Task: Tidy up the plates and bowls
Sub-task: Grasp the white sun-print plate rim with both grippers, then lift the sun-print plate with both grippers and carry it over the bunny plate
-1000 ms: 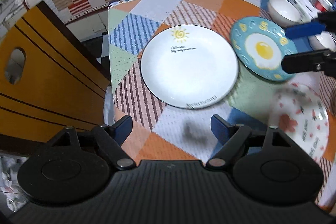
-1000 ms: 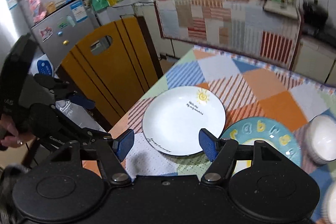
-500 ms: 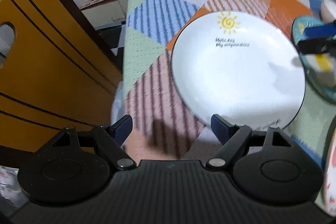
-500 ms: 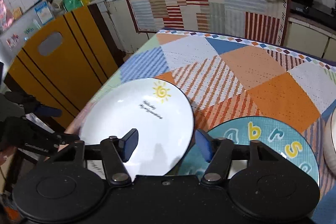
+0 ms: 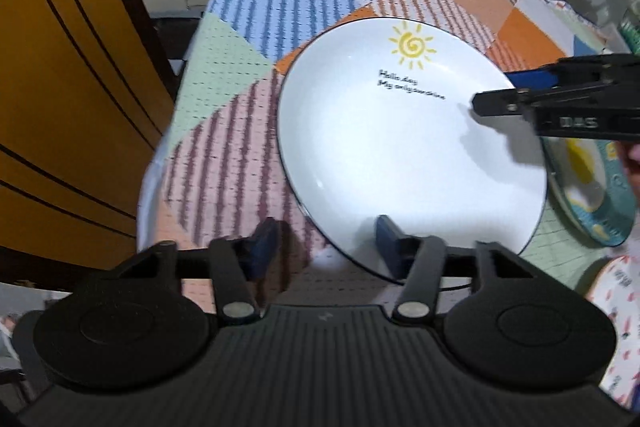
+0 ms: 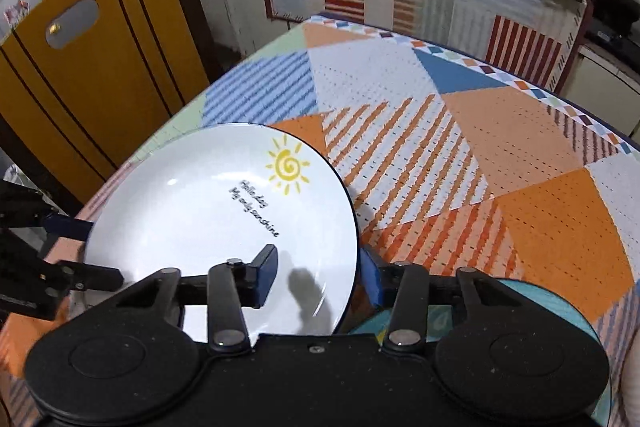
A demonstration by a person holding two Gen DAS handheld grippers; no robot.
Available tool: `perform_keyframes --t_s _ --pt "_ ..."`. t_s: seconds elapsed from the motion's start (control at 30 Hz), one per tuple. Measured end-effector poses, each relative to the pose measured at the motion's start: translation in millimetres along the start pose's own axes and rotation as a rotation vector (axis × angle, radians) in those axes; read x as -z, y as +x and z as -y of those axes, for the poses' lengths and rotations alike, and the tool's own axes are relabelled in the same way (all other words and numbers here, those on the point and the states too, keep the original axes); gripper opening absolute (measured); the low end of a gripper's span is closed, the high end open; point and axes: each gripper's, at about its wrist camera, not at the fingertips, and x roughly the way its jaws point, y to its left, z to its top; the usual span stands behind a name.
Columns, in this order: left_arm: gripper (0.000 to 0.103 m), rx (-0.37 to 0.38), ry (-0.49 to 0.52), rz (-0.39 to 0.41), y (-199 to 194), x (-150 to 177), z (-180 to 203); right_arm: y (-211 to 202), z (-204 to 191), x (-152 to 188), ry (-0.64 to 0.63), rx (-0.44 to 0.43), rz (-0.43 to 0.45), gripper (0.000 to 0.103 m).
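Two grippers astride one white sun-print plate [image 5: 404, 155], flat on the patchwork tablecloth [image 5: 256, 11] near the table's corner beside a yellow chair back [image 5: 60, 75]. Left gripper [image 5: 324, 247] over the near rim, one blue pad on the white surface and the other outside on the cloth, jaws closing with the rim between them but not yet visibly pinching it. Right gripper [image 6: 318, 277] at the opposite edge in the same straddle (one pad over the plate, one beyond its dark rim, above the gap toward the teal egg-print plate [image 6: 520, 303]), jaws likewise closing, no firm squeeze evident. Nothing lifted, nothing stacked as far as visible: sun plate alone on the cloth, teal plate just beside it and apparently touching or slightly tucked under its edge, a floral plate [image 5: 618, 291] peeking in at the left view's lower right corner. No bowls in sight in either view. By all appearances an early stage of the tidying, with the first two-handed pickup only being set up and all gathering of plates and bowls left to do. Risk worth noting: glazed rim, shallow bite, possible slip on lifting.
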Motion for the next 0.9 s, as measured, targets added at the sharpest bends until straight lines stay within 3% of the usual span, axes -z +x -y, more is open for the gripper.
perform_keyframes --t_s 0.03,0.07,0.1,0.3,0.43,0.53,0.9 --pt "0.031 0.023 -0.012 -0.002 1 -1 0 2 2 0 0.006 0.0 -0.002 0.039" --pt "0.029 0.041 -0.028 -0.005 2 -2 -1 4 5 1 0.014 -0.002 -0.002 0.028" --pt "0.029 0.04 -0.039 -0.008 3 -3 -2 6 9 2 0.012 -0.006 0.006 0.027" --pt "0.028 0.038 -0.067 -0.012 4 -5 -3 11 23 -2 0.054 -0.088 -0.012 0.026" --pt "0.035 0.062 -0.119 -0.008 4 -5 -7 10 30 -4 0.096 -0.134 -0.07 0.024" --pt "0.035 0.05 -0.1 -0.007 4 -5 -7 9 35 -2 0.132 -0.184 -0.124 0.024" --pt "0.035 0.061 -0.058 -0.013 -4 2 -2 2 22 5 0.067 -0.16 -0.1 0.024"
